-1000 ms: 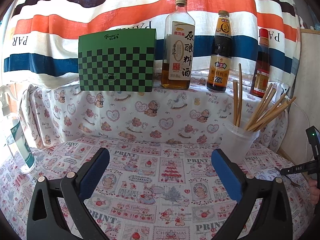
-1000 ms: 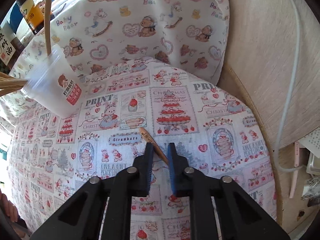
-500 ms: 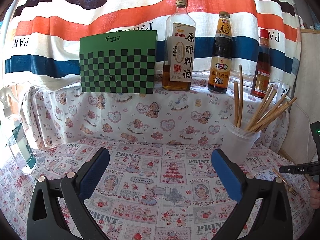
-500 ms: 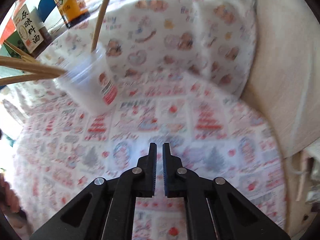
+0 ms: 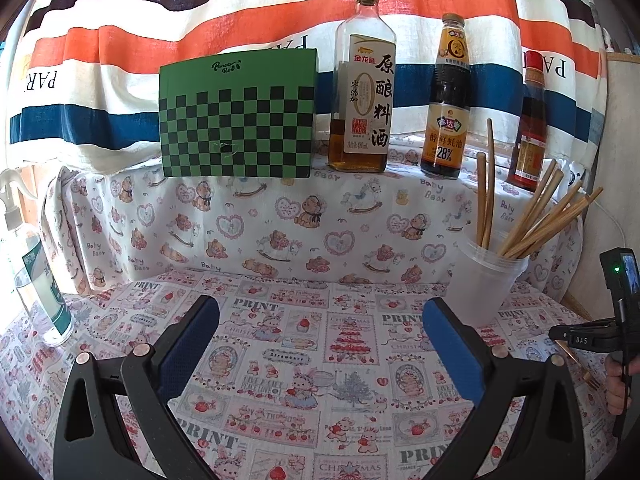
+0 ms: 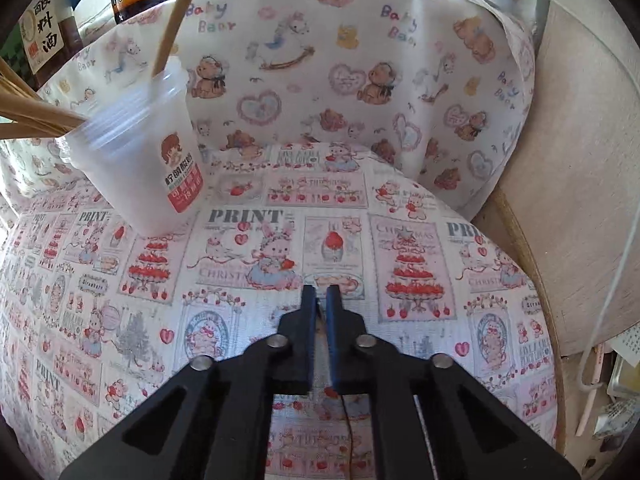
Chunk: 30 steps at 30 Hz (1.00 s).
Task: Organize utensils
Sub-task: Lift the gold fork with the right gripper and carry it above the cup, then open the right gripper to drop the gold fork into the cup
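Observation:
A clear plastic cup (image 5: pixel 484 284) (image 6: pixel 140 172) holds several wooden chopsticks (image 5: pixel 532 216) (image 6: pixel 176 20) at the back right of the printed tablecloth. My right gripper (image 6: pixel 320 294) is shut on the thin handle of a small golden fork (image 5: pixel 588 376). In the left wrist view that gripper (image 5: pixel 556 334) sits at the far right, just right of the cup, with the fork's tines slanting down below it. In its own view the fork is almost hidden between the pads. My left gripper (image 5: pixel 320 320) hovers open over the middle of the cloth, holding nothing.
On the raised ledge behind stand a green checked box (image 5: pixel 236 116), a cooking wine bottle (image 5: pixel 362 100), a dark sauce bottle (image 5: pixel 448 112) and a red-capped bottle (image 5: pixel 530 128). A spray bottle (image 5: pixel 36 292) is at the left edge. A white cable (image 6: pixel 616 264) hangs past the table's right rim.
The right gripper closed on the fork handle that lay on the cloth and moved with it nearer the cup. The left gripper stayed put.

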Motion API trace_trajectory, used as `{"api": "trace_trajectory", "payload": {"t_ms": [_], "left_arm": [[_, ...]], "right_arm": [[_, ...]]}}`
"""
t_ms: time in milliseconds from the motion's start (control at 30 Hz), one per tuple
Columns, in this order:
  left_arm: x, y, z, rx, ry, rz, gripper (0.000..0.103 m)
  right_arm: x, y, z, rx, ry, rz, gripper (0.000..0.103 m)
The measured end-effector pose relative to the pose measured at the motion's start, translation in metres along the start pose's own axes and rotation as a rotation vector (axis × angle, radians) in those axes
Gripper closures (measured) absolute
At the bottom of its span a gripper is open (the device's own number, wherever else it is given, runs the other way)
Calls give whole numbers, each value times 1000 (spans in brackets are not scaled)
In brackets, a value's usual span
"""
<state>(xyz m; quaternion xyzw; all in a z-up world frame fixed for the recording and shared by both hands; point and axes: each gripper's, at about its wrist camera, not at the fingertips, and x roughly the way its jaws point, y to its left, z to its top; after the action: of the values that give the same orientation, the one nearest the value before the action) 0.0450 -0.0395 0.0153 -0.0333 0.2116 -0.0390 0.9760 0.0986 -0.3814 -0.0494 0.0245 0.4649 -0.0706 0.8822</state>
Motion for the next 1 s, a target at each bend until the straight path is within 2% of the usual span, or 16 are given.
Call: {"api": "trace_trajectory", "payload": {"t_ms": [67,133,267,367,533,633,800,1000], "left_arm": [[0,1,1,0,-1,3,2],[-1,4,2,4,-16,22,2],[0,12,5,-7,-16,30,2],[-1,16,6,-30,-11,23,2],[-1,19,7,-40,-12,27,2],[2,20,6,-47,-1,30,2],[7,22,4,-51,13,41,2],[11,26,5,-54,31,43,2]], "right_arm": [[-3,0,-3,-10,-8,-26,101],[-17,-7,-3,40,-58,-10,101],[-60,-10,2,96,-146,123,101],[-96,4,8,68,-227,161,101],[-150,37,22,13,-385,116,101],[-178,49,35,23,-488,130,101],[-193,74,76,3,-562,157,101],[-166,107,118,-37,-692,121,101]]}}
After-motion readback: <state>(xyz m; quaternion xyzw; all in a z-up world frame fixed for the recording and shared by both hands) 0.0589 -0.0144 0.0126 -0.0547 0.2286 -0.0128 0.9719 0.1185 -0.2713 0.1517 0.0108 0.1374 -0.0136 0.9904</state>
